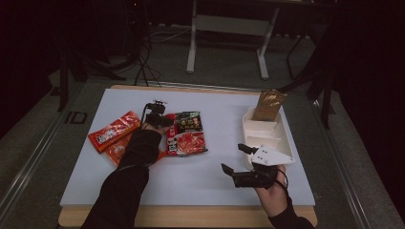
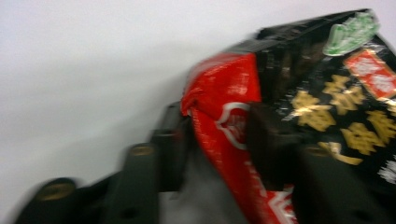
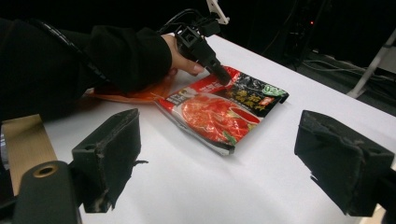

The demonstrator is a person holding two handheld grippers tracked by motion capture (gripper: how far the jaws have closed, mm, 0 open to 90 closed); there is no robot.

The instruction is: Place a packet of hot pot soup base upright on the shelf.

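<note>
The red and black packet lies in the middle of the tabletop, its far left corner is pinched by the left gripper, so it should be lifted slowly, while the right gripper is held wide apart.

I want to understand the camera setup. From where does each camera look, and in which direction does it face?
High view: above the person's side, facing forward and down on the table; both forearms and claws enter from below.
Left gripper view: rides on the left claw, looking along its jaws, which pinch the red and black packet.
Right gripper view: rides on the right claw, jaws wide apart, facing across the table.
Shared: the right gripper view and high view both show the packet and the left claw on it.
</note>
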